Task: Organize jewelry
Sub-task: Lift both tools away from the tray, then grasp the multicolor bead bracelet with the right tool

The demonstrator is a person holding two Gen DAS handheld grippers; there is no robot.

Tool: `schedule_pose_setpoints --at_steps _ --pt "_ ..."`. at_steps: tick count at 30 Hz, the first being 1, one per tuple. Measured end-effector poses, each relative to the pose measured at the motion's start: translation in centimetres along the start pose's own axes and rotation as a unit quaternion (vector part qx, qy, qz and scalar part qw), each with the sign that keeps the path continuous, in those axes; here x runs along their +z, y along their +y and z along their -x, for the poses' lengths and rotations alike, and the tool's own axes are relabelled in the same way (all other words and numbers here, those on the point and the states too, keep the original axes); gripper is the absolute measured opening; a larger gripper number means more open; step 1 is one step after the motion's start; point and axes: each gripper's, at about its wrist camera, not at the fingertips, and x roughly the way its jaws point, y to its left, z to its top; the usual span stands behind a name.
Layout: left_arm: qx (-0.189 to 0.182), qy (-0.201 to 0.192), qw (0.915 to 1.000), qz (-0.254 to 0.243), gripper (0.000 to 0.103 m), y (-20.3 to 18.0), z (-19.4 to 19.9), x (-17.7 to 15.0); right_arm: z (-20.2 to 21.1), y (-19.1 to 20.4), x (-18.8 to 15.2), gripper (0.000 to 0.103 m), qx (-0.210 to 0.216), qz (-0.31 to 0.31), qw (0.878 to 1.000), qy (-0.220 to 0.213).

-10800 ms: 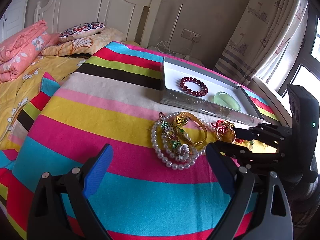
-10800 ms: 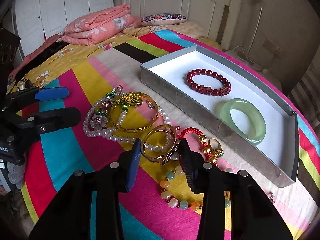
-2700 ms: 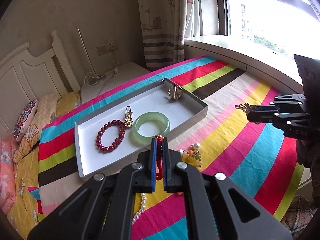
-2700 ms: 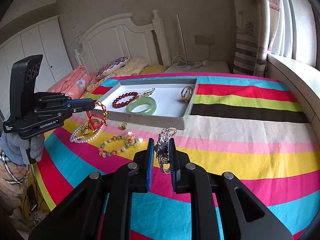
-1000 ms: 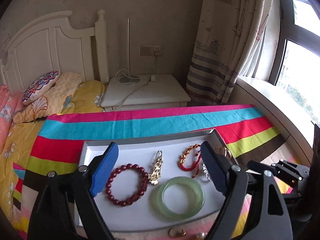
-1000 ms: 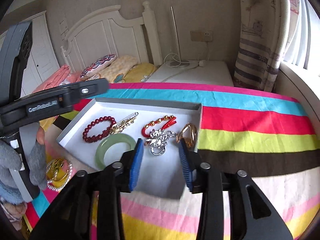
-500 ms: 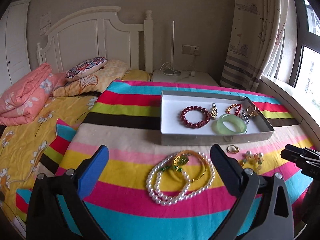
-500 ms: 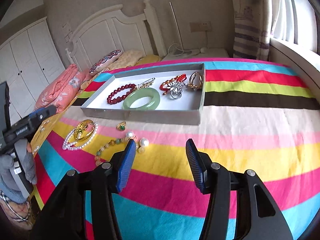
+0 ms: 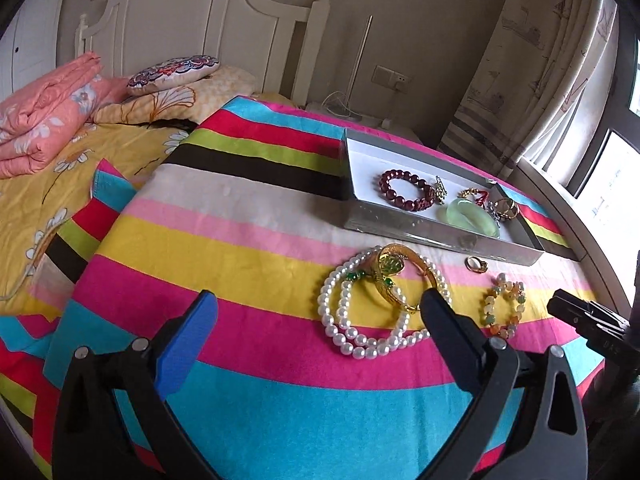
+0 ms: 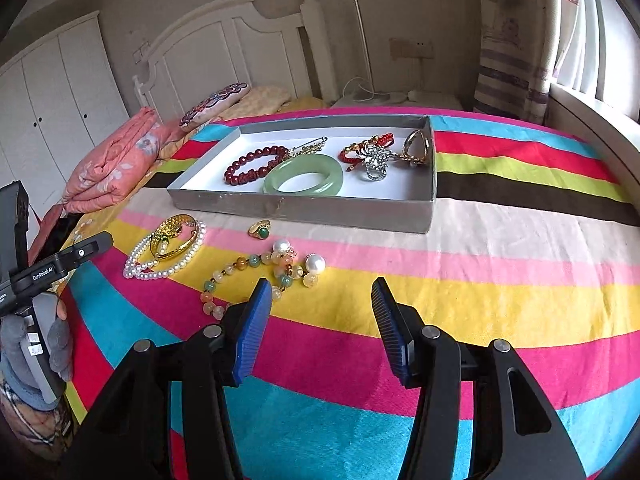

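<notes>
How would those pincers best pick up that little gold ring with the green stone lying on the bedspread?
Probably from straight above: the gold ring lies loose on the blanket in front of the grey tray, clear of the bead bracelet. Close the fingers across its band beside the raised green stone, which gives them something to catch.

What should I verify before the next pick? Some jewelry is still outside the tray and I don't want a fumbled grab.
1. Left gripper open and empty: ok.
2. Right gripper open and empty: ok.
3. Free room in the tray: ok, bare white floor near its front right corner.
4. Pearl necklace separate from the gold bangle: not ok, they overlap.
5. Green-stone ring lying alone: ok.
6. Pastel bead bracelet untangled: cannot tell.
</notes>
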Motion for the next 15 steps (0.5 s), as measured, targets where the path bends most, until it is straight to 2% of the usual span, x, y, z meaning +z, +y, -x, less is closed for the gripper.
schedule_pose_setpoints --at_steps 5,11,15 --pt "0.001 0.000 1.0000 0.004 0.100 0.1 0.0 0.2 -0.8 1.1 0.0 0.050 -0.015 0.028 0.999 0.022" --pt "-0.002 0.002 1.0000 0.007 0.100 0.1 0.0 0.3 -2.2 3.1 0.7 0.048 0.013 0.038 0.997 0.060" --pt "-0.006 0.001 0.9999 0.010 0.100 0.3 0.0 0.4 -3.8 3.8 1.2 0.038 0.009 0.026 0.996 0.088"
